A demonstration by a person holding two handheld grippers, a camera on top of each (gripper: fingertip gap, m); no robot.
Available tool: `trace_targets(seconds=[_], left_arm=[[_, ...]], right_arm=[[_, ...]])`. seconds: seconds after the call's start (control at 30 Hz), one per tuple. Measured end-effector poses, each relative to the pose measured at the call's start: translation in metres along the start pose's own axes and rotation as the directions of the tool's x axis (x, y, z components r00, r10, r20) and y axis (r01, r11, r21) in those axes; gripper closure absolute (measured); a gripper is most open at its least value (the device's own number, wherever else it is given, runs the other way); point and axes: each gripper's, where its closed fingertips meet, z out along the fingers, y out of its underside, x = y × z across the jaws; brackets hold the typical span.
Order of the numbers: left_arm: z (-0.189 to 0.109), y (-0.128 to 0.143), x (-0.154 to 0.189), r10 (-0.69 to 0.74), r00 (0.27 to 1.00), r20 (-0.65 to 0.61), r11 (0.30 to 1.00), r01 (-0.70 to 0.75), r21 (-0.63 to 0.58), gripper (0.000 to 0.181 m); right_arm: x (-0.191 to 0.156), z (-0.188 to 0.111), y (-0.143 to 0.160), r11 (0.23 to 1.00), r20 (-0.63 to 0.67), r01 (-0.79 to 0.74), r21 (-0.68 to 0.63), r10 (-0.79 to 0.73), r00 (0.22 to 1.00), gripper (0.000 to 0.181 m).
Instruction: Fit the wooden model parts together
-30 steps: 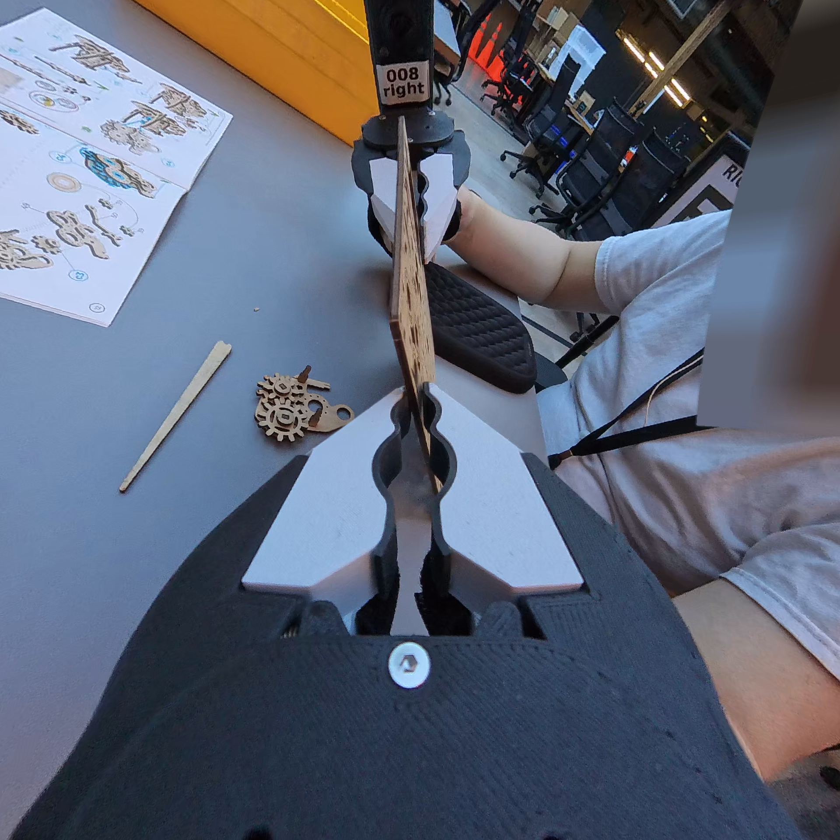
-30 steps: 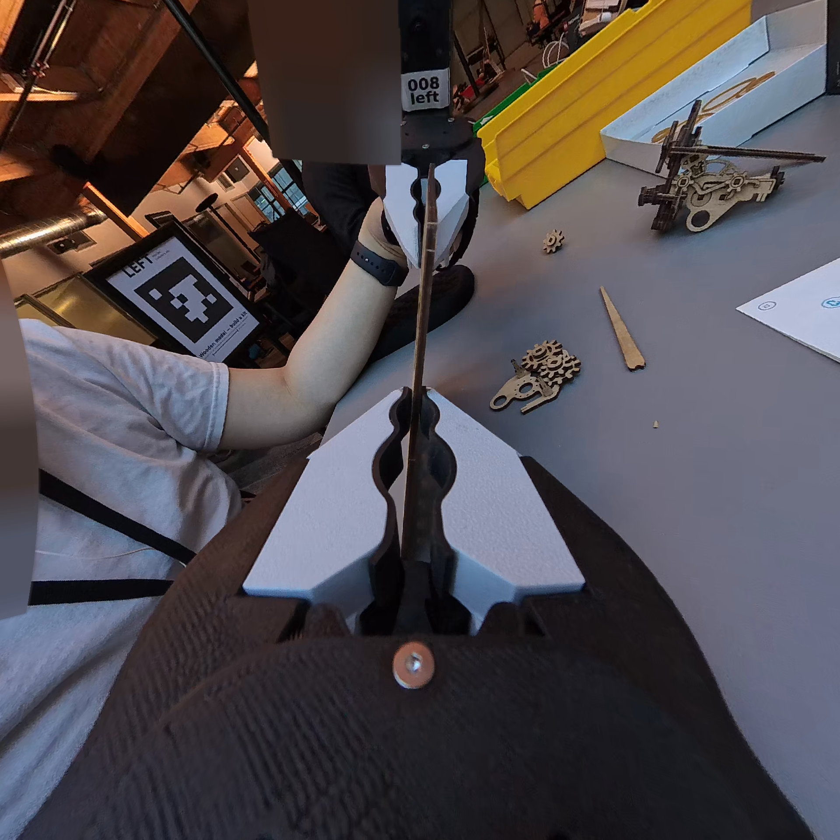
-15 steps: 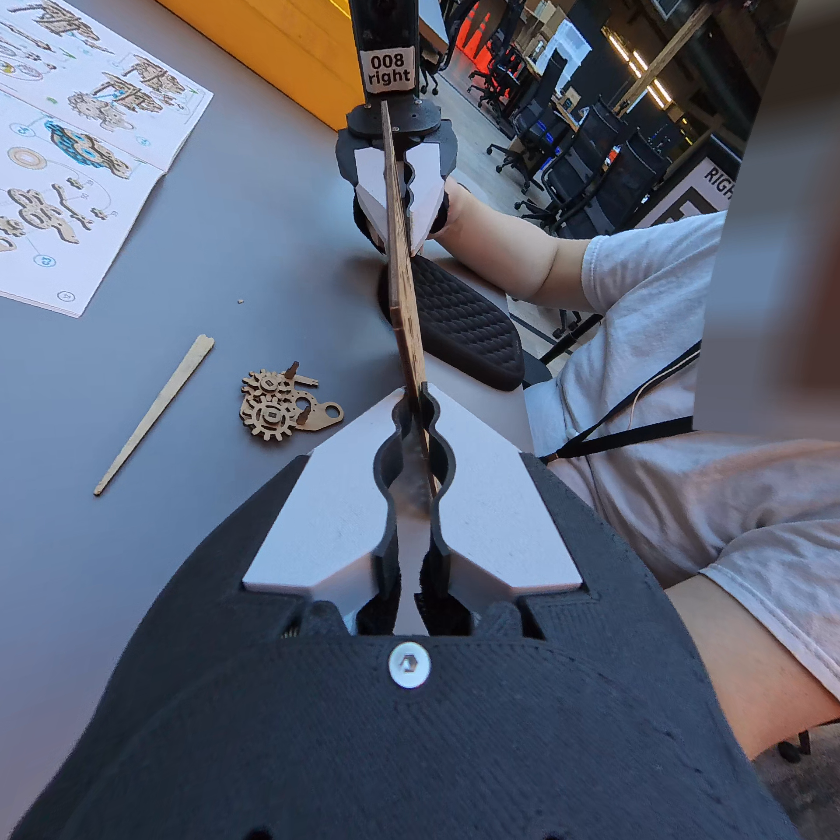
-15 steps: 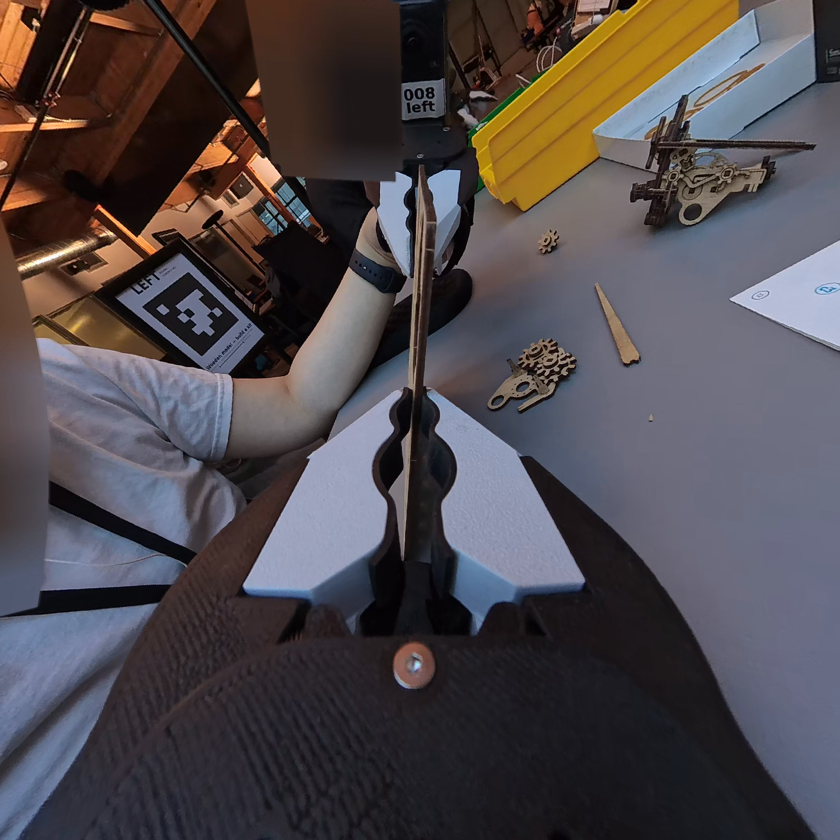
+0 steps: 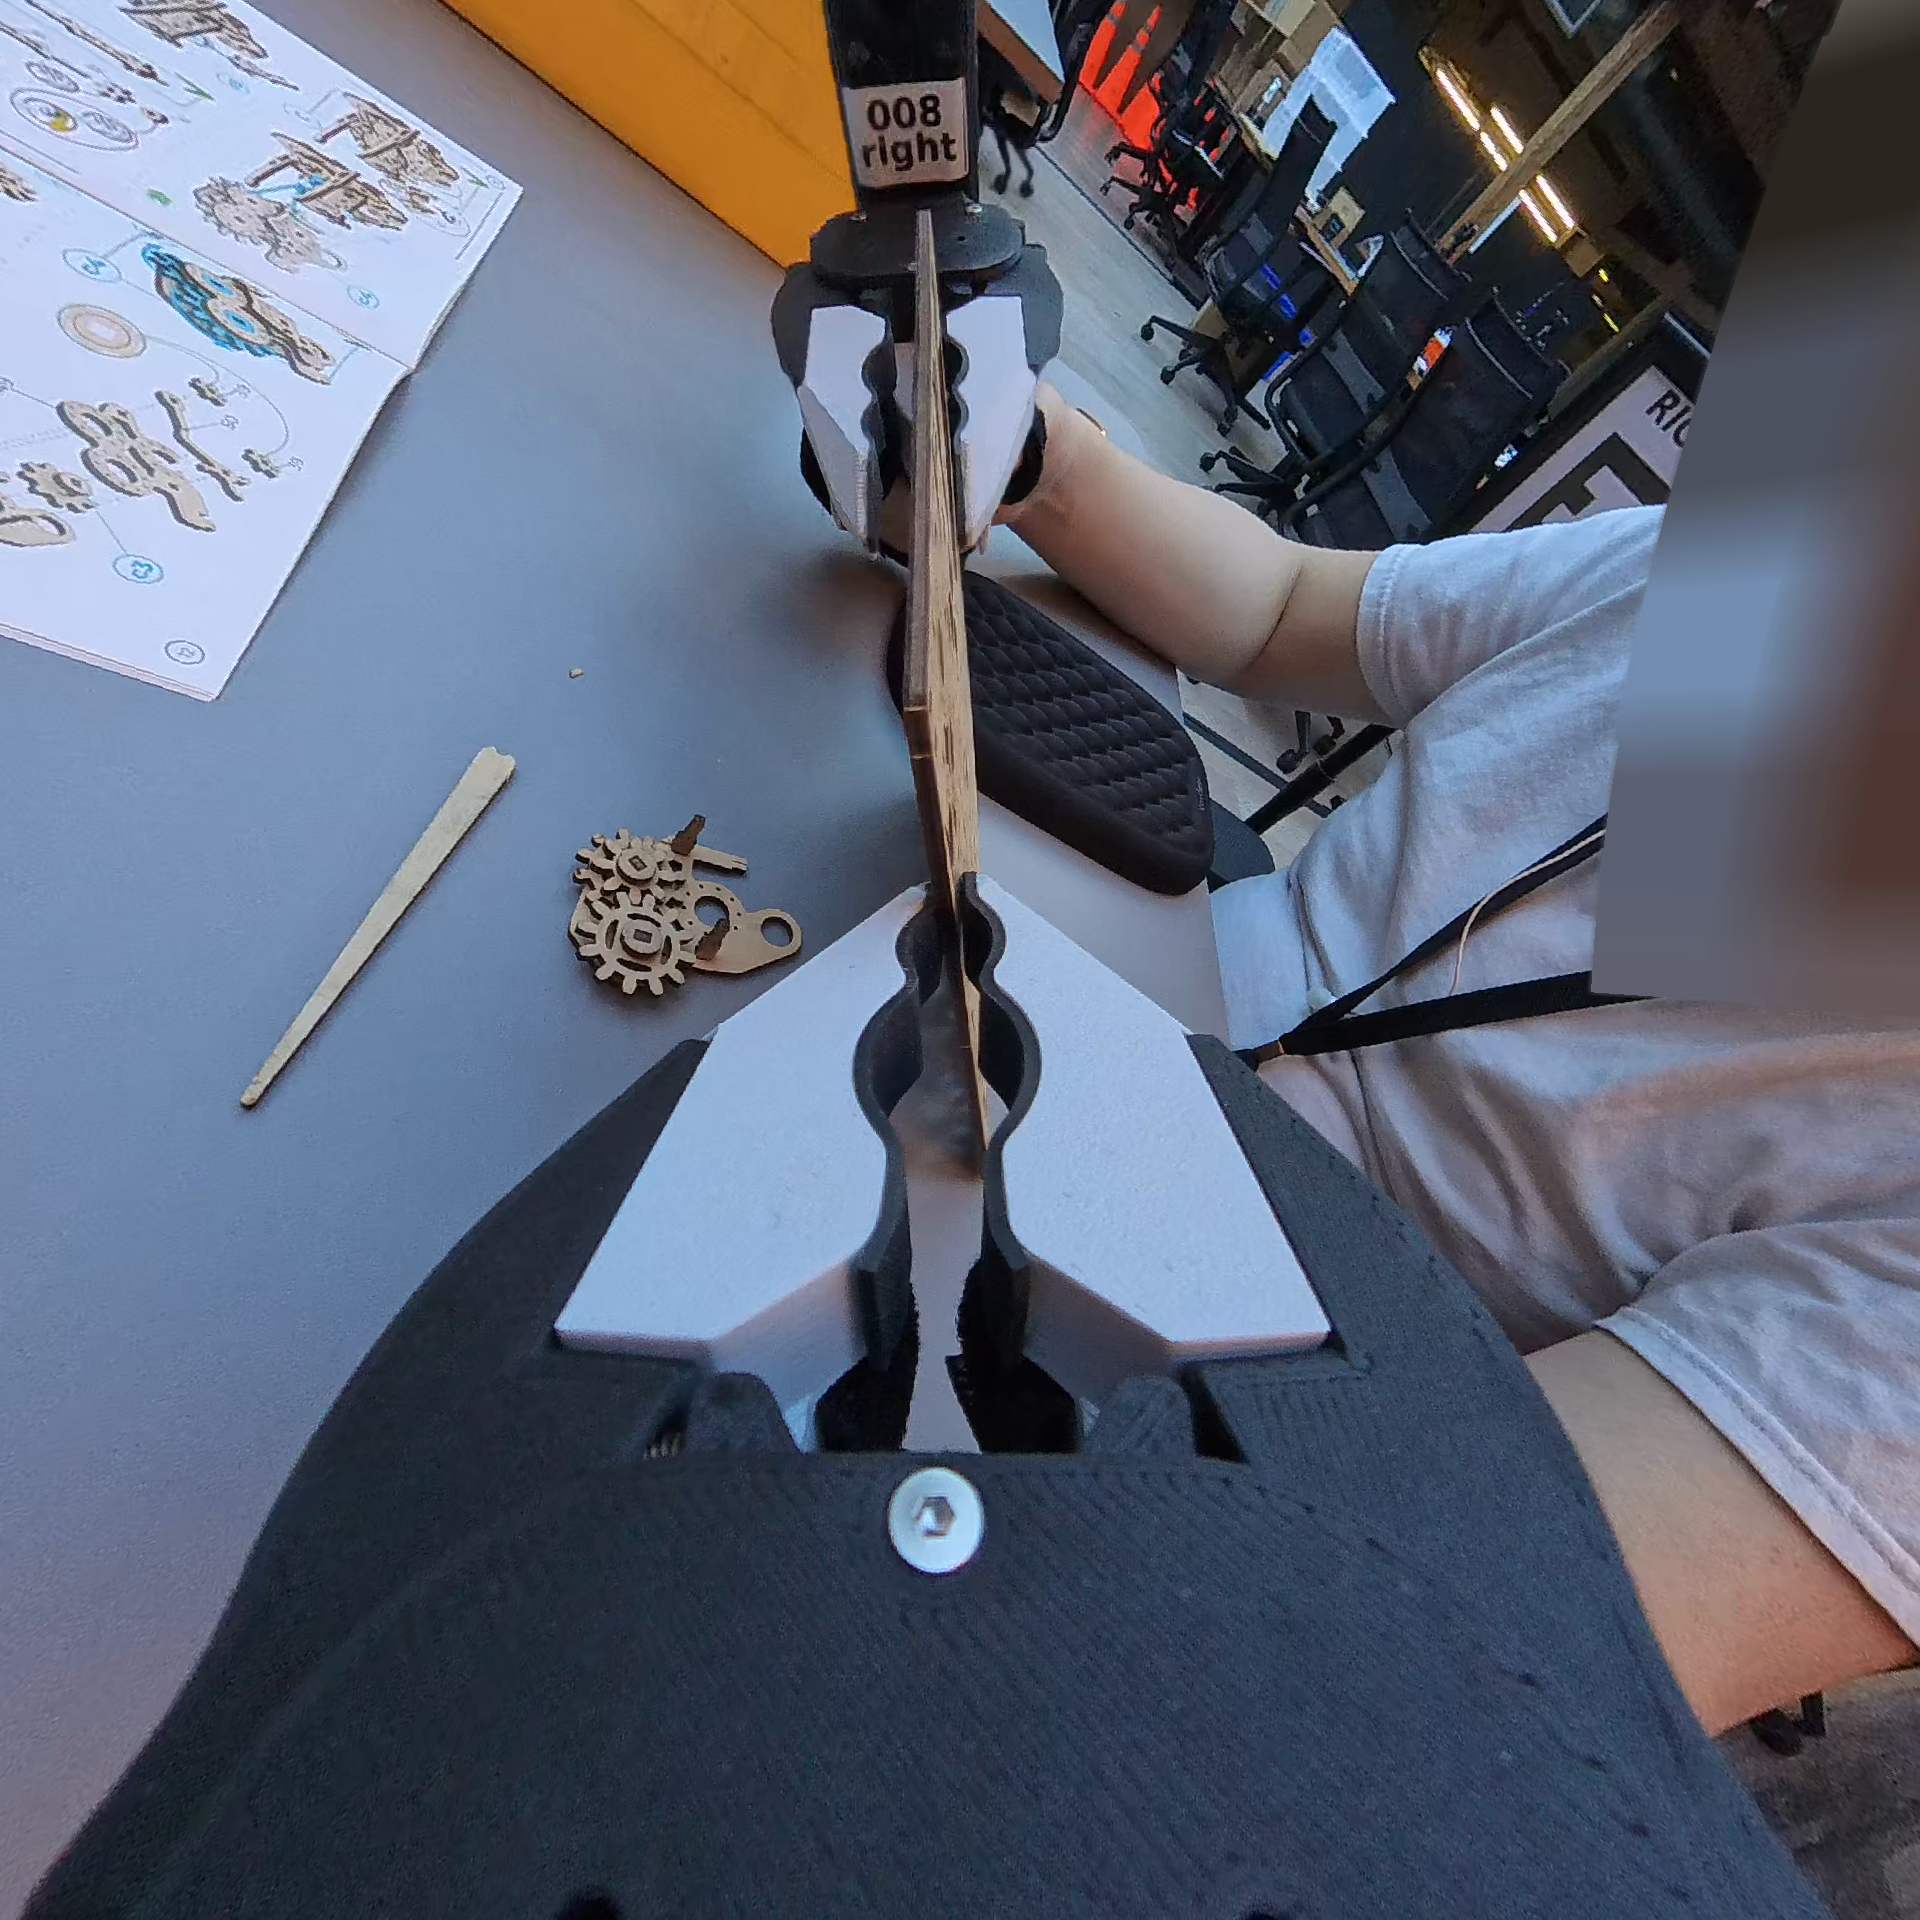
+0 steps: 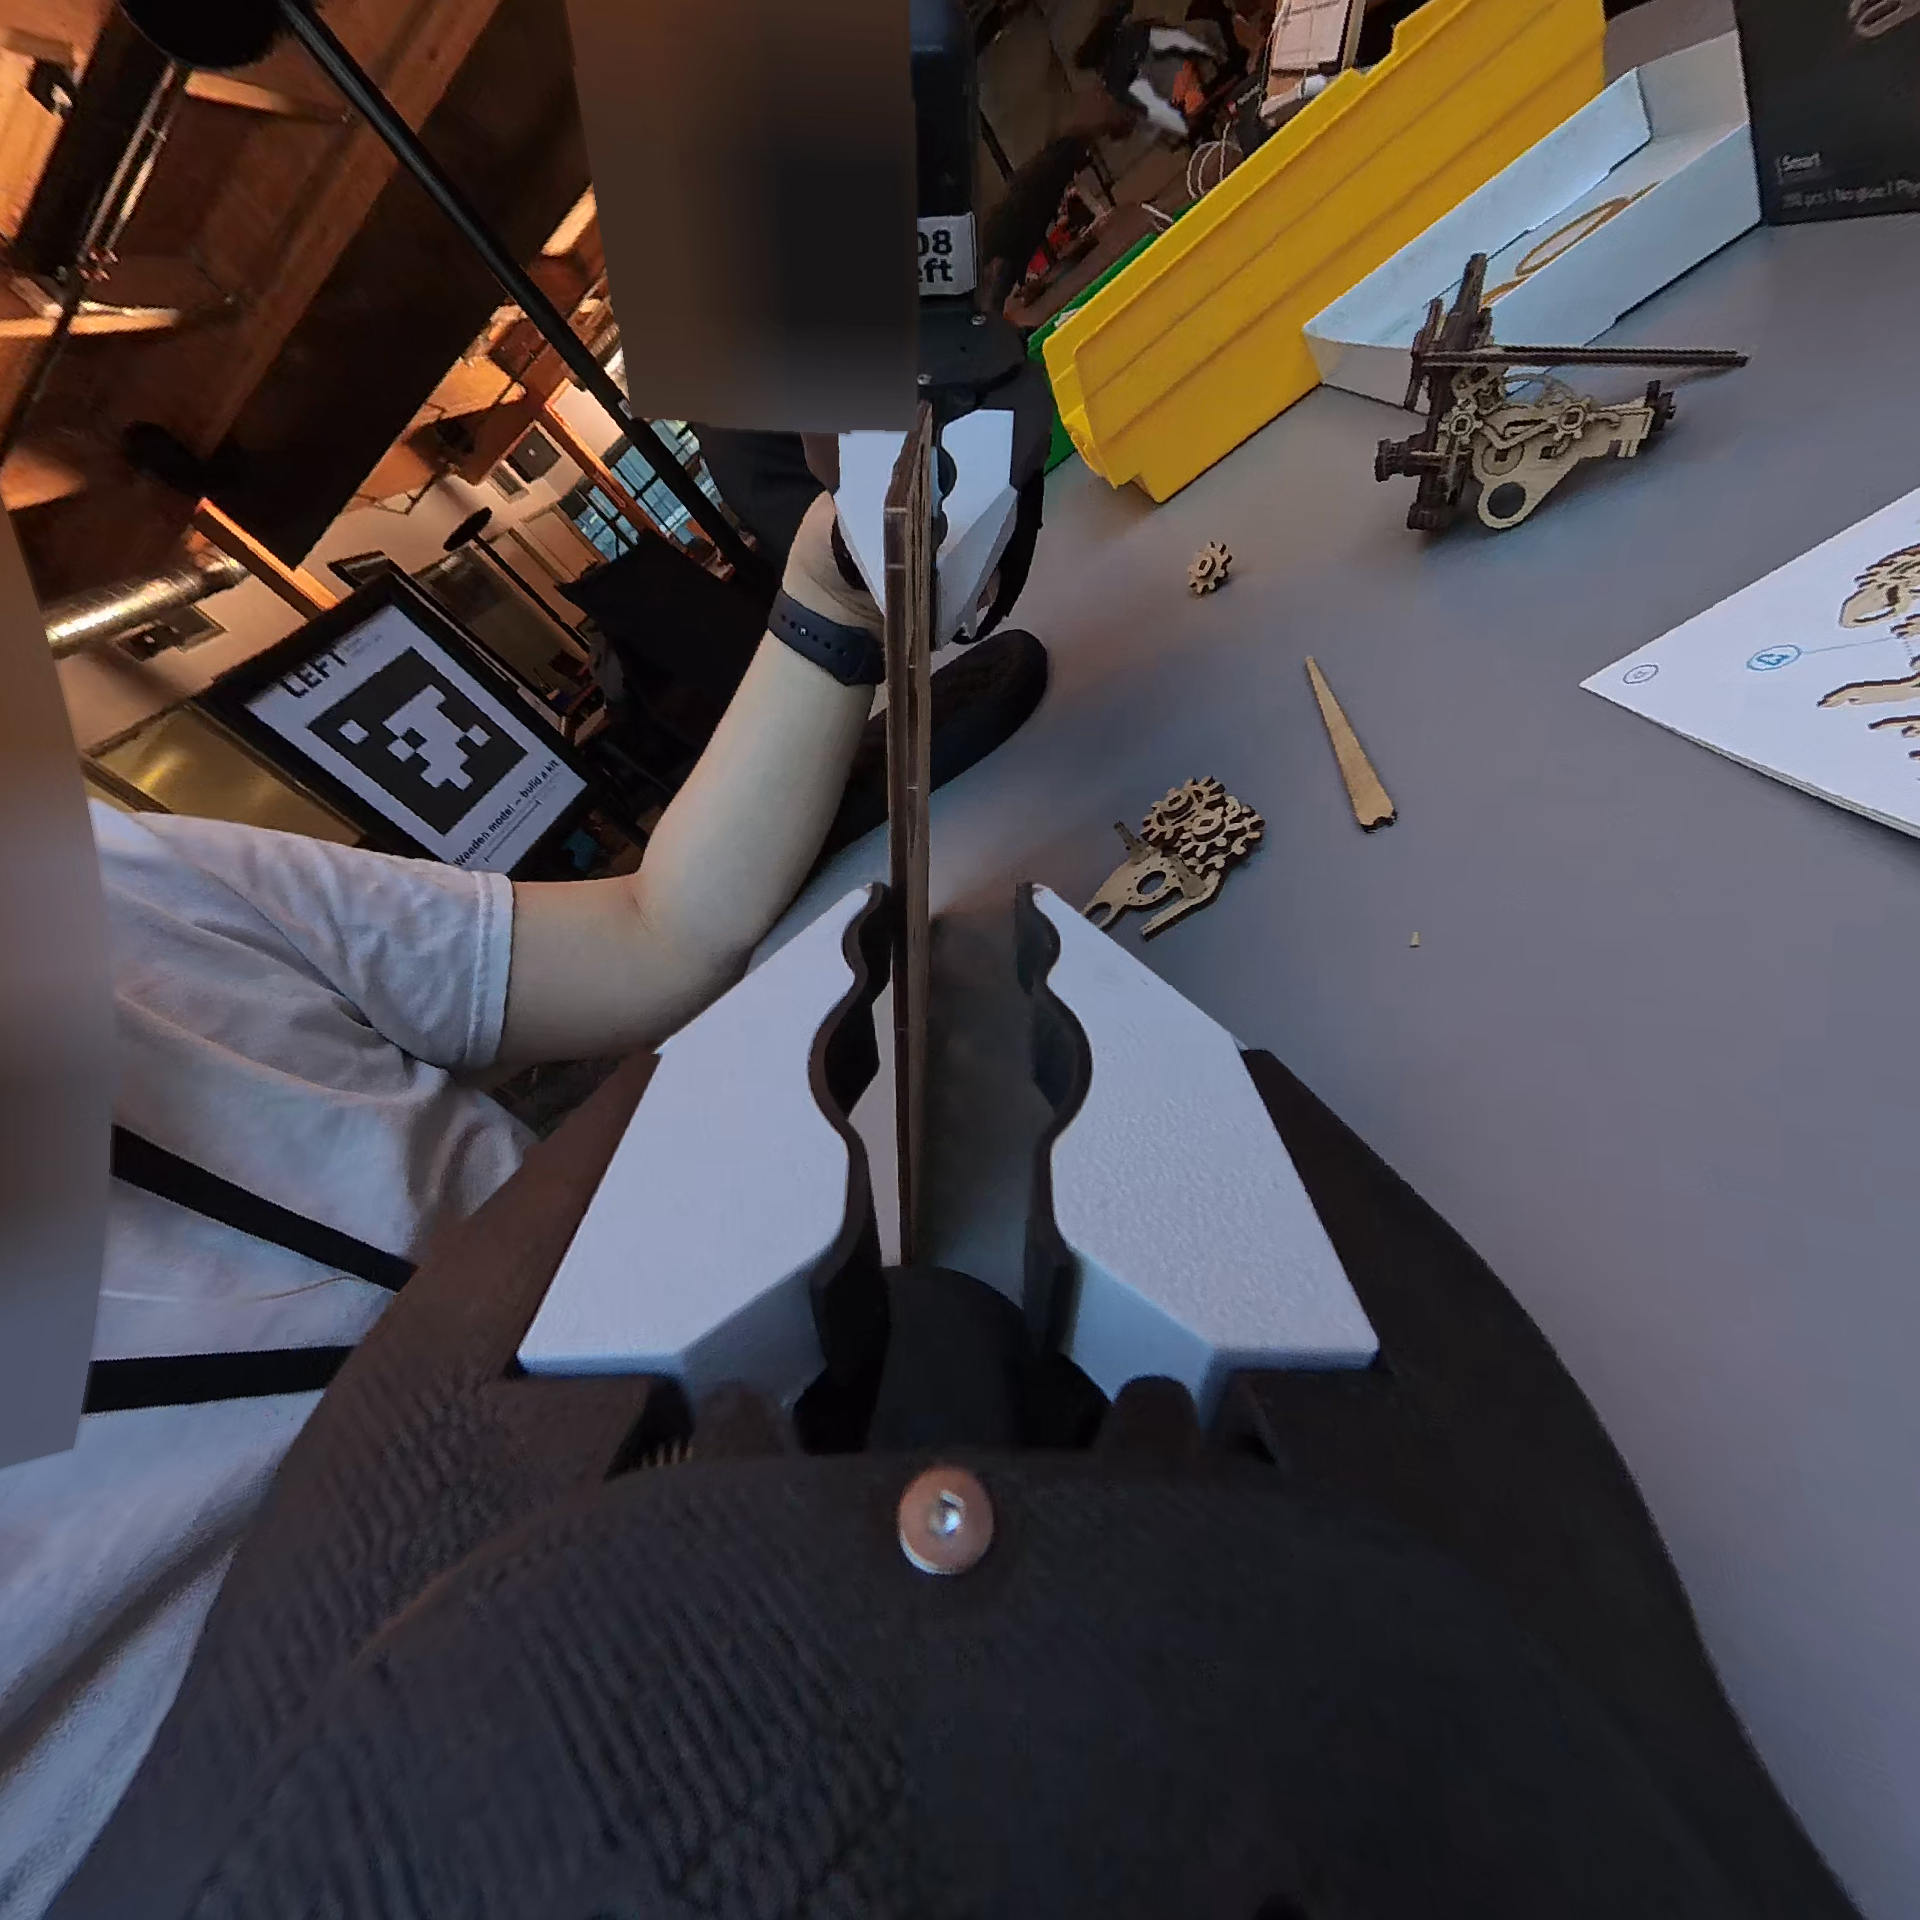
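A thin wooden parts sheet stands on edge in the air between my two grippers. My left gripper is shut on its near end. My right gripper is open: its jaws stand apart, and the sheet rests against the left finger only. In the left wrist view the right gripper faces me with a gap on both sides of the sheet. A small gear subassembly lies on the grey table, also seen in the right wrist view. A partly built wooden model stands farther back.
A tapered wooden stick lies next to the gears. A loose small gear lies near a yellow bin and a white box. An instruction booklet lies open. A black pad sits at the table edge by the person's arm. One gripper's finger ends stand about 12 cm off the other's. From the left gripper's tips to the small gear subassembly is close to 9 cm. It is also in sight in the right wrist view.
My right gripper has opened; it was shut on the sheet's far end before. My left gripper still holds the sheet, which has stayed between the two.
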Motion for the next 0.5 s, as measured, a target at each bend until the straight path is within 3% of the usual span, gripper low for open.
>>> trace_targets(seconds=[0.07,0.17,0.5], left_arm=[[0.0,0.0,-0.0004,0.0,1.0,0.002,1.0,0.0,0.0,0.181],[0.0002,-0.0002,-0.0001,0.002,1.0,0.0,1.0,-0.002,0.001,0.181],[-0.0003,0.0002,0.0011,0.037,0.999,0.005,0.999,-0.037,0.008,0.175]], right_arm=[[-0.0011,0.002,0.0026,0.999,-0.012,0.033,-0.022,-0.033,0.999,0.161],[-0.0019,0.0027,0.0031,0.998,-0.026,0.061,-0.028,-0.061,0.998,0.177],[-0.008,0.0033,0.0016,0.998,-0.001,0.063,-0.022,-0.063,0.998,0.18]])
